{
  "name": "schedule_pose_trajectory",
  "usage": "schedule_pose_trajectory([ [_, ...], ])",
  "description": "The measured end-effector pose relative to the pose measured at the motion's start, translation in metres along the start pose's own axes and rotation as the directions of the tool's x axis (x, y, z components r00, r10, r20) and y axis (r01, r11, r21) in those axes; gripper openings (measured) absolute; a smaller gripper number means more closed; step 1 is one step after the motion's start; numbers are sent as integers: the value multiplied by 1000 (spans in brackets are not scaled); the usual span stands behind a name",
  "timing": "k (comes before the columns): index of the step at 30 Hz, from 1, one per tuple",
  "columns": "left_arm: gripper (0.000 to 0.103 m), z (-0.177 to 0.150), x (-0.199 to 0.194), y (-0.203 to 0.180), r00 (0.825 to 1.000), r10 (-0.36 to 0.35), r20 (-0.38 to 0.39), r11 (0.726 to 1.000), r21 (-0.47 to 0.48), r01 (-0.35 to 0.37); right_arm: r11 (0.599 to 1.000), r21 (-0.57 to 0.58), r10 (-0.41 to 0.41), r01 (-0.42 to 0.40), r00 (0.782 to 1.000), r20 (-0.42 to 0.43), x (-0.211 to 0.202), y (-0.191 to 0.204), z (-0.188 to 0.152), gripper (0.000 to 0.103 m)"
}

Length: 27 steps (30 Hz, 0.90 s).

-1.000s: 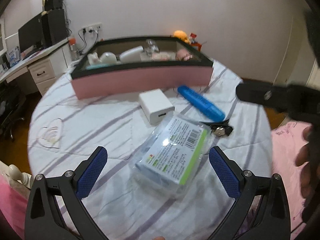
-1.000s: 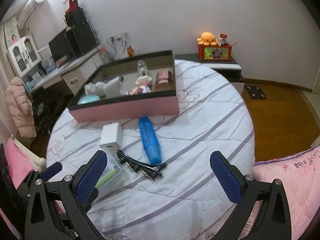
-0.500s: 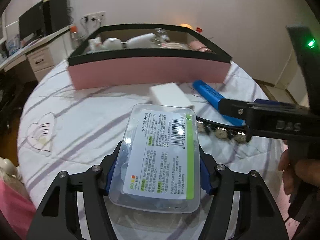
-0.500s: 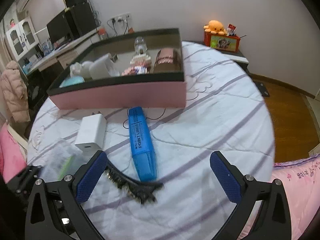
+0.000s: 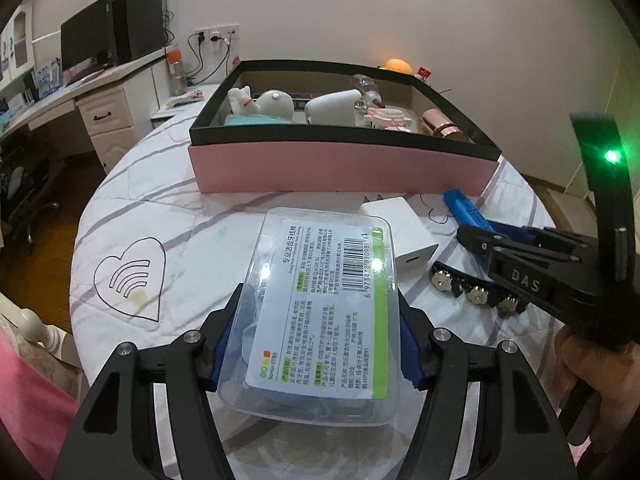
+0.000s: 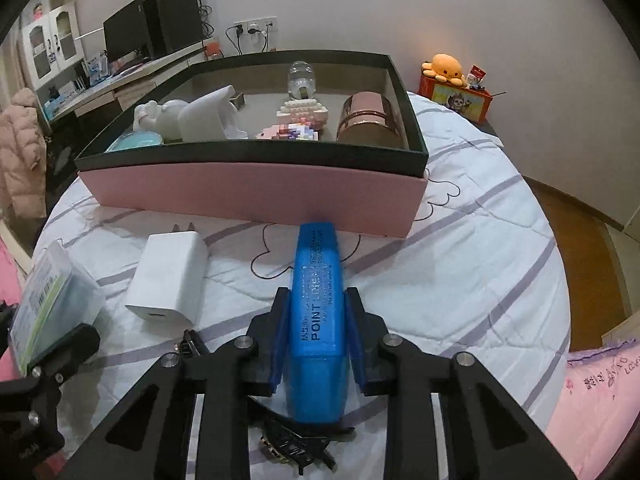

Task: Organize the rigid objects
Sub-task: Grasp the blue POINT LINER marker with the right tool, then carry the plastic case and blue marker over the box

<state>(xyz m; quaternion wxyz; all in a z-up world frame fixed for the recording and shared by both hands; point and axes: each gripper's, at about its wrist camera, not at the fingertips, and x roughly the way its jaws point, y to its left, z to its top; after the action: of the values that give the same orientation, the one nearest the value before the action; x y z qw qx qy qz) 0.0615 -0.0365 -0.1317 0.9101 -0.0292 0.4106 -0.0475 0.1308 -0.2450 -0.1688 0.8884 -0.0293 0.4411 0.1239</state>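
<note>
My left gripper (image 5: pixel 314 336) is shut on a clear plastic floss box (image 5: pixel 320 304) with a green-edged label, held above the bedspread. My right gripper (image 6: pixel 318 320) is shut on a blue highlighter (image 6: pixel 318 304) marked POINT LINER, its far end near the pink box (image 6: pixel 256 192). That pink box with a black rim (image 5: pixel 340 164) holds several items. A white charger (image 6: pixel 168 276) lies left of the highlighter; it also shows in the left wrist view (image 5: pixel 404 232). A black hair clip (image 5: pixel 476 290) with studs lies beside it, and under my right gripper (image 6: pixel 296 444).
The round bed has a white cover with purple stripes (image 6: pixel 460 264) and a heart drawing (image 5: pixel 130 276). A desk with a monitor (image 5: pixel 88 44) stands at the far left. A toy octopus on an orange tin (image 6: pixel 454 88) stands by the wall. Wooden floor (image 6: pixel 576 248) lies to the right.
My right gripper has closed on the blue highlighter, which lay free before. My left gripper, shut on the floss box, has lifted it slightly.
</note>
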Motion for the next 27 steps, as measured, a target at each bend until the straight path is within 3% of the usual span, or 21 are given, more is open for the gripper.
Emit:
schedule_pose_trajectory([
  [5, 65, 7, -11, 3, 1000, -3, 24, 1000, -8, 3, 998, 45, 50, -52, 998, 35, -21, -3, -3, 26],
  [14, 65, 30, -33, 13, 997, 11, 78, 1000, -12, -10, 994, 17, 106, -109, 986, 128, -70, 8, 17, 26],
  [27, 65, 109, -45, 22, 980, 34, 195, 999, -9, -33, 993, -48, 116, -107, 965, 234, -101, 19, 77, 27],
])
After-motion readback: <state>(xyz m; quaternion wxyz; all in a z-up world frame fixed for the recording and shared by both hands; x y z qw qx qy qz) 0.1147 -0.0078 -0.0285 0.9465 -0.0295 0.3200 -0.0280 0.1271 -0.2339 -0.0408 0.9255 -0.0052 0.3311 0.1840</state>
